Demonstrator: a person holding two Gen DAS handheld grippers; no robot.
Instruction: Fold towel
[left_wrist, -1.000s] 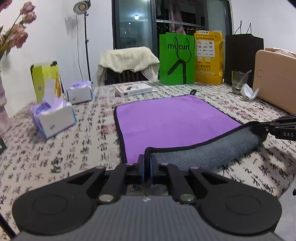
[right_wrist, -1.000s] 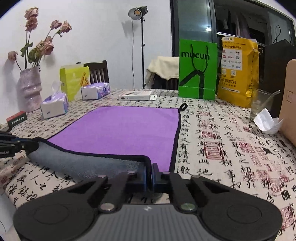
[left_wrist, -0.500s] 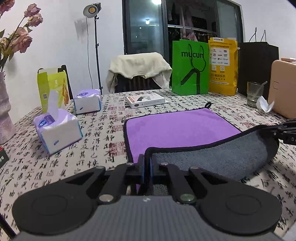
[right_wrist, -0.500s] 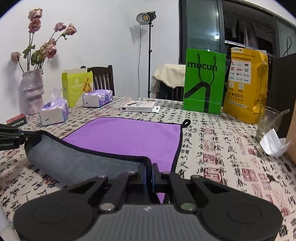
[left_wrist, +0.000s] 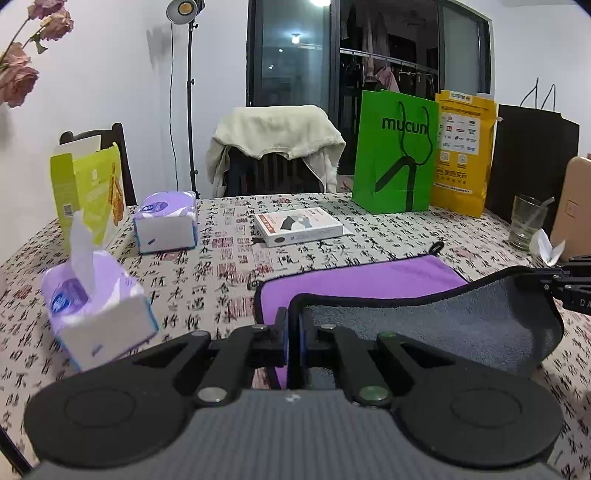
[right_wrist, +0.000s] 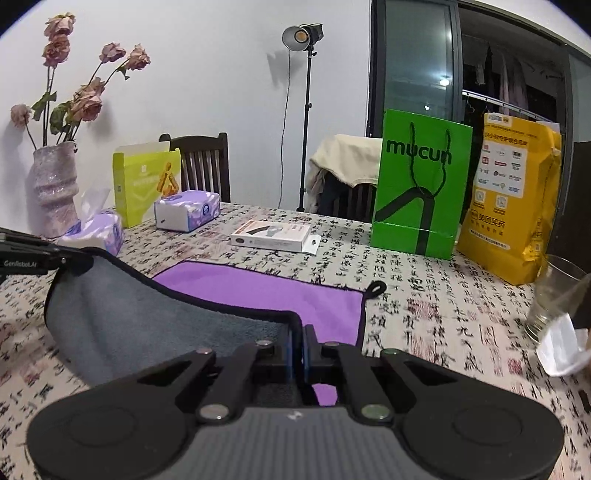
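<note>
Purple microfibre towel with grey underside and black hem (left_wrist: 354, 280) on calligraphy-print tablecloth (left_wrist: 221, 266); near corners pinched in clamped left gripper (left_wrist: 294, 325) and right gripper (right_wrist: 298, 345), lifted so grey underside faces forward, presumably for folding over far half.

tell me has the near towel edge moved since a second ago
Yes. The towel edge, pinched by both tongs, has lifted and travelled toward the green bag, covering more purple.

table (left_wrist: 207, 266): cloth printed with black calligraphy
tissue boxes: one near left (left_wrist: 98, 314), one farther back (left_wrist: 165, 221)
white flat box (left_wrist: 299, 226): mid-table
green bag (left_wrist: 393, 153): upright, beside yellow bag (left_wrist: 461, 151)
glass (left_wrist: 526, 221): far right
vase (right_wrist: 55, 192): dried roses
lamp (right_wrist: 301, 37): on stand by wall
</note>
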